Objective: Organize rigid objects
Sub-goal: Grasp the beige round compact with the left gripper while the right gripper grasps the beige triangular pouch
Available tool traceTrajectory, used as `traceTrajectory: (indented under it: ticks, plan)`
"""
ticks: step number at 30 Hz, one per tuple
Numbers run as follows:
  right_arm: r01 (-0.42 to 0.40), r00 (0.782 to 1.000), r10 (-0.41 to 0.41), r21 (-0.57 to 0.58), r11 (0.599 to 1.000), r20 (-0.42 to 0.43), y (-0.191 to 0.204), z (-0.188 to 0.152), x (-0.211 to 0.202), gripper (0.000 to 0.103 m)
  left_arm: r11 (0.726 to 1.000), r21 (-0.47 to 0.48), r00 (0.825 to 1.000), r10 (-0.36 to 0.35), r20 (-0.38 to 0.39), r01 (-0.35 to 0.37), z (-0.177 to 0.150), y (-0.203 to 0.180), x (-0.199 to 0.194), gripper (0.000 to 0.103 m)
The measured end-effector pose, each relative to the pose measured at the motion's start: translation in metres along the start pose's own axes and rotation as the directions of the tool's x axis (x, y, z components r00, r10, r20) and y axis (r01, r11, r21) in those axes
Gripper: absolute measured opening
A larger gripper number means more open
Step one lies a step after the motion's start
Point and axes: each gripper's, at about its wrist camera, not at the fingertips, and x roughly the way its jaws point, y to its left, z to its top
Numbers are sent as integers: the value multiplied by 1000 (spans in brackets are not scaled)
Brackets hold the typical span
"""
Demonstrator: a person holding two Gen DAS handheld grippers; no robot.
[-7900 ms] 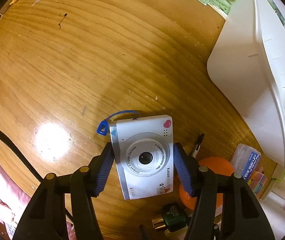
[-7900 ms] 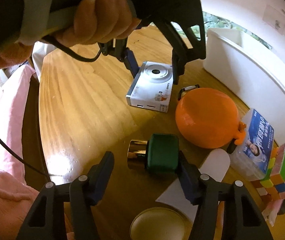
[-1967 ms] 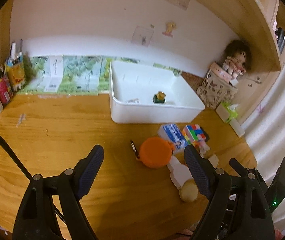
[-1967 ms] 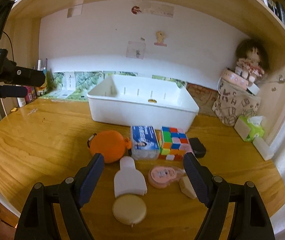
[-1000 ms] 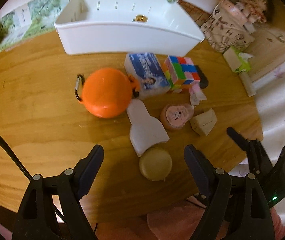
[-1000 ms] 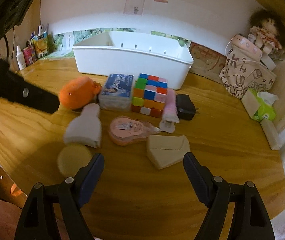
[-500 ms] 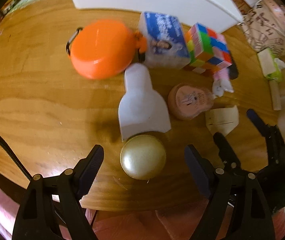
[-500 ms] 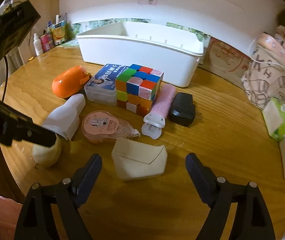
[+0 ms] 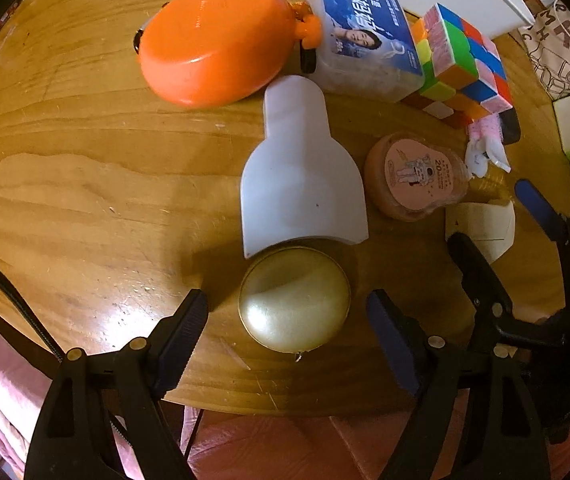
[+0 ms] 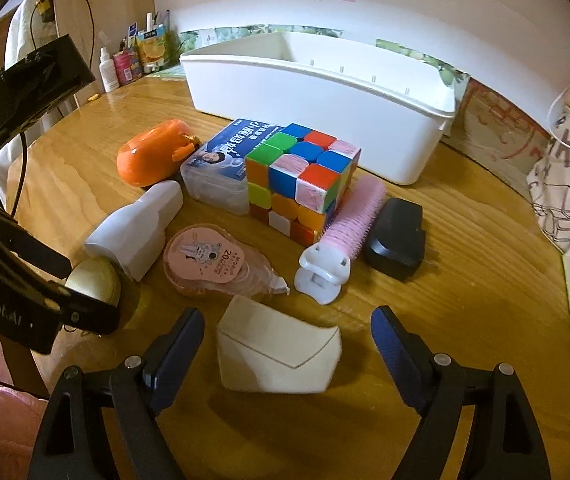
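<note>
Both tools are spread wide, nothing held: your left tool [image 9: 287,314] straddles the gold compact [image 9: 294,299], so drop lower and center before squeezing; right tool [image 10: 288,330] frames the cream box [image 10: 279,356] nearby.

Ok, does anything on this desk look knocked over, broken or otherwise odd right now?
Nothing looks broken or spilled. The white bottle lies on its side, its base against the round gold compact. The rest is loose clutter in front of the white bin.
</note>
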Motion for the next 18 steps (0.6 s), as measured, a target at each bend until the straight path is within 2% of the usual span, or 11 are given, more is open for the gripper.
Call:
traceTrajectory:
  ticks: [3, 5, 8, 10, 18]
  plan:
    - [-18, 1000, 18, -14, 1000, -19, -1, 3, 5, 81, 1000, -5, 1000, -5, 3, 5, 1, 0, -1, 78]
    - [-31, 999, 30, -27, 999, -37, -1, 4, 8, 71, 1000, -8, 1000, 11, 0, -11, 2, 0, -2, 72]
    - [-54, 997, 51, -49, 997, -61, 1, 3, 12, 63, 1000, -13, 1000, 13, 5, -13, 3, -1, -4, 66]
    - [-58, 996, 54, -64, 996, -66, 3, 3, 12, 63, 1000, -20, 1000, 13, 16, -13, 2, -3, -4, 59]
    - [-50, 996, 45, -69, 996, -82, 7, 2, 10, 63, 1000, -15, 1000, -8, 29, 9, -5, 1, -7, 59]
